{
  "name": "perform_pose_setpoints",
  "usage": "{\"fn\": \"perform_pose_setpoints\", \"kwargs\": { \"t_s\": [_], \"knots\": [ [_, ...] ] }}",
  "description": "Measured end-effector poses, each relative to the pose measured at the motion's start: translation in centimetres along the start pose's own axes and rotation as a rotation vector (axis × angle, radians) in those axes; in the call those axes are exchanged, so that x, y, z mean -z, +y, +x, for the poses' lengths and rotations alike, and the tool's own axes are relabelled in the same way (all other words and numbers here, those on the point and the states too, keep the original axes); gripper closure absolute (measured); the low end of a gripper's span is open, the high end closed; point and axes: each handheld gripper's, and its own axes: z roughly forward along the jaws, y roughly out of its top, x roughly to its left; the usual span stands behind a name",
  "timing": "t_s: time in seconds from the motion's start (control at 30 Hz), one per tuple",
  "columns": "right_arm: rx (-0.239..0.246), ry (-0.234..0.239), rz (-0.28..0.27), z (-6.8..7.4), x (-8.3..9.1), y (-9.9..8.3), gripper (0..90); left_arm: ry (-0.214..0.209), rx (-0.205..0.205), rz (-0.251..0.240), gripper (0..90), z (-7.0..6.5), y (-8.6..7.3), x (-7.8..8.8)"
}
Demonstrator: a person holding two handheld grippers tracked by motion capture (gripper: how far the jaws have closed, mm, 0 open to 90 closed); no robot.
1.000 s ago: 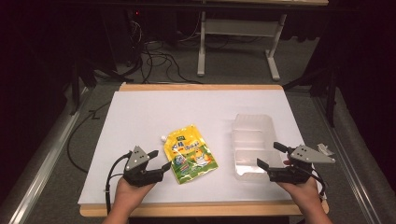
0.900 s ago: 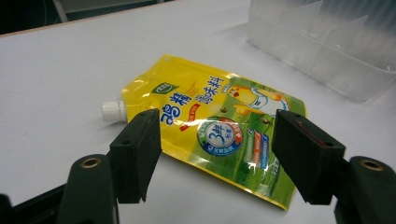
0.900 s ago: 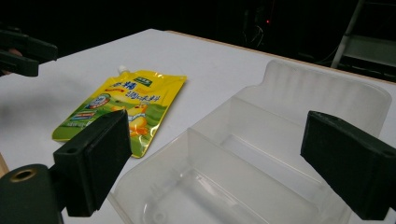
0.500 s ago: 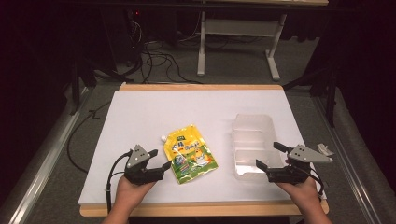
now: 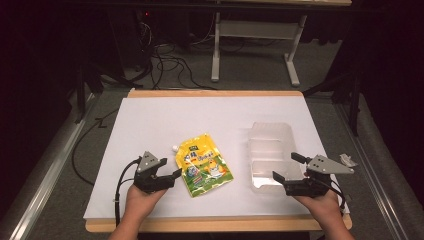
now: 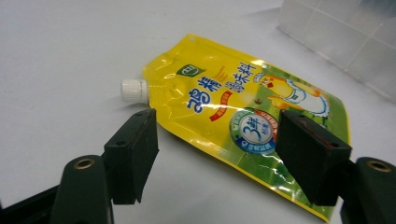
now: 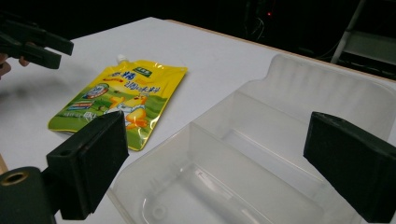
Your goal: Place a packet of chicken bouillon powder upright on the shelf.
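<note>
The high view looks forward and down from above the near edge of the table (image 5: 150,115), taking in the whole white top and the floor beyond at the top of the frame. The left gripper view sits low and close, facing the yellow pouch (image 6: 243,112) at frame centre, with the clear tray (image 6: 345,32) in the upper right corner. The right gripper view sits low over the clear tray (image 7: 280,140). All three views share the yellow pouch (image 7: 116,100) and the clear tray.
</note>
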Motion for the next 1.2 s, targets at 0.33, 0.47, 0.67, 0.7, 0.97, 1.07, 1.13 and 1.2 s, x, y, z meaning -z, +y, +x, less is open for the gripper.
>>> {"fn": "perform_pose_setpoints", "kwargs": {
  "t_s": [0.33, 0.47, 0.67, 0.7, 0.97, 1.07, 1.13, 1.2],
  "knots": [
    [0.014, 0.014, 0.016, 0.2, -0.5, -0.1, 6.9, 0.016, 0.078, 0.039, 32.6, 1.7, 0.0, -2.0],
    [0.004, 0.022, 0.021, 0.1, -0.7, -0.2, 7.4, 0.007, 0.107, 0.055, 33.3, 2.3, 0.0, -2.5],
    [0.007, 0.034, 0.025, 0.2, -0.8, -0.2, 9.0, 0.018, 0.146, 0.066, 37.8, 2.9, 0.4, -3.5],
    [0.007, 0.034, 0.025, 0.2, -0.8, -0.2, 9.0, 0.018, 0.146, 0.066, 37.8, 2.9, 0.4, -3.5],
    [0.003, 0.044, 0.029, 0.3, -1.0, -0.3, 11.2, 0.002, 0.189, 0.061, 39.9, 3.3, 1.6, -4.4],
    [0.0, 0.045, 0.028, 0.3, -1.0, -0.3, 11.7, -0.005, 0.226, 0.093, 41.4, 3.7, 1.7, -5.5],
    [0.0, 0.044, 0.028, 0.3, -1.0, -0.3, 11.9, -0.012, 0.236, 0.101, 42.4, 3.8, 1.6, -5.6],
    [-0.005, 0.043, 0.024, 0.3, -0.9, -0.3, 12.2, -0.03, 0.244, 0.13, 44.4, 3.9, 1.5, -5.9]
  ]
}}
